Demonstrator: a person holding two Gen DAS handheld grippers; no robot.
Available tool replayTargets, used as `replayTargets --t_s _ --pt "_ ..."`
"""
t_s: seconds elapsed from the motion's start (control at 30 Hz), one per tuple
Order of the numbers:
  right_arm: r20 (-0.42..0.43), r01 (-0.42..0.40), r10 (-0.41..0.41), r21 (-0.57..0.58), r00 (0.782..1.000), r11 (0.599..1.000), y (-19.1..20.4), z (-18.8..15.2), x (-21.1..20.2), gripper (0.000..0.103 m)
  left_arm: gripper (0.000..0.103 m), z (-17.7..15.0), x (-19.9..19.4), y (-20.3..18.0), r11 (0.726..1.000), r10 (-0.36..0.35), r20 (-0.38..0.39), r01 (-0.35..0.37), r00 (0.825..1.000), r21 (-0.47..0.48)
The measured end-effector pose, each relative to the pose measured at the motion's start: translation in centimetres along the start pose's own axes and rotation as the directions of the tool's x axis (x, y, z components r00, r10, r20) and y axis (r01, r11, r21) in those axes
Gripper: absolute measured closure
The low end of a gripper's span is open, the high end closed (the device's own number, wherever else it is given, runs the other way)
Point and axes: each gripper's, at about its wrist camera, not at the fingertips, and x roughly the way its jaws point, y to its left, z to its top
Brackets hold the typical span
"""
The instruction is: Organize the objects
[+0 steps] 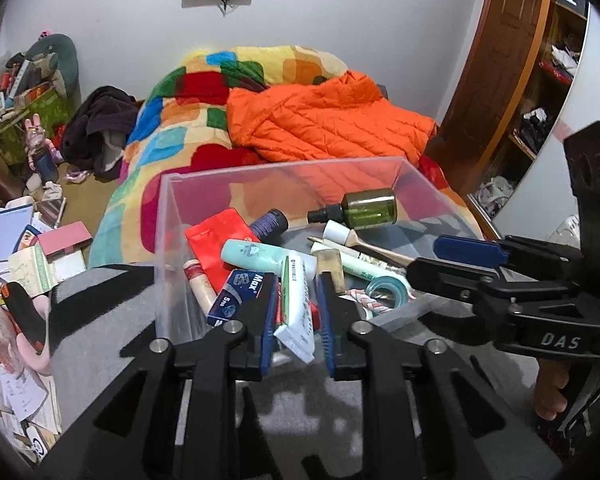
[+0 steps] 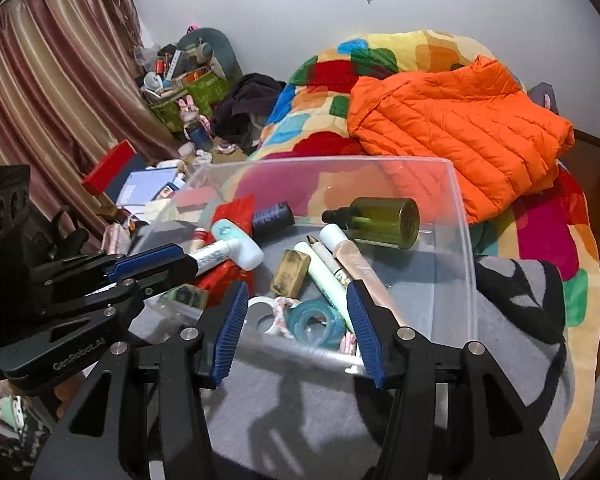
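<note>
A clear plastic box (image 1: 284, 168) (image 2: 464, 216) stands on a grey and black blanket on the bed. It holds several small things: a green dropper bottle (image 1: 364, 208) (image 2: 384, 220), a mint tube (image 1: 260, 256) (image 2: 236, 244), a red pouch (image 1: 216, 240), a blue Max box (image 1: 236, 292), teal tape rolls (image 2: 312, 320). My left gripper (image 1: 298, 316) (image 2: 196, 260) is shut on a white and green tube (image 1: 296, 312) (image 2: 216, 254), held over the box's near left part. My right gripper (image 2: 296, 320) (image 1: 424, 256) is open and empty at the box's near wall.
An orange puffer jacket (image 1: 320, 120) (image 2: 460, 120) lies on a multicoloured quilt (image 1: 172, 128) behind the box. Papers, boxes and clutter (image 1: 28, 256) cover the floor at the left. A curtain (image 2: 52, 80) hangs at the far left. A wooden door and shelves (image 1: 512, 60) stand at the right.
</note>
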Motion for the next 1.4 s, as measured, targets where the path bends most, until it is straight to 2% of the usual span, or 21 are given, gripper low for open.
replayTargets --t_s 0.07,0.13,0.3,0.47,0.53,0.63,0.9,1.17,1.4 --pt "0.017 -0.007 0.007 0.004 1.000 1.000 0.3 -0.2 -1.0 0.051 0.075 -0.2 -0.9 -0.3 1.000 0.009 0.022 -0.009 1.000 -0.004" --pt "0.036 -0.001 0.001 0.002 0.999 1.000 0.6 -0.6 -1.8 0.047 0.066 -0.5 -1.7 -0.6 1.000 0.013 0.040 -0.012 0.999 -0.009" --pt "0.063 0.011 -0.010 -0.014 0.998 1.000 1.4 -2.1 -3.9 0.045 0.045 -1.8 -3.9 -2.0 0.996 0.089 0.097 -0.090 0.991 0.008" --pt "0.086 0.007 -0.006 -0.011 0.996 1.000 1.6 -3.9 -5.6 0.044 0.029 -3.8 -6.6 -3.0 0.993 0.117 0.149 -0.118 0.982 -0.006" --pt "0.094 0.005 -0.004 -0.011 0.996 1.000 1.8 -4.6 -6.2 0.036 0.021 -4.4 -7.4 -3.2 0.992 0.129 0.169 -0.129 0.977 -0.012" --pt "0.114 0.024 -0.021 -0.018 0.993 1.000 2.1 -5.6 -6.8 0.031 0.013 -5.5 -8.5 -3.7 0.987 0.159 0.200 -0.160 0.967 -0.013" --pt "0.144 0.056 -0.049 -0.041 0.988 0.998 2.7 -7.5 -7.7 0.030 0.010 -7.7 -9.5 -4.9 0.982 0.183 0.220 -0.188 0.958 0.001" --pt "0.166 0.104 -0.092 -0.064 0.982 0.993 3.2 -8.5 -8.1 0.030 0.010 -8.5 -9.2 -4.4 0.986 0.164 0.211 -0.162 0.964 -0.023" --pt "0.176 0.110 -0.096 -0.075 0.980 0.991 3.6 -8.5 -8.2 0.030 0.010 -8.4 -9.3 -4.3 0.988 0.152 0.214 -0.148 0.965 -0.031"
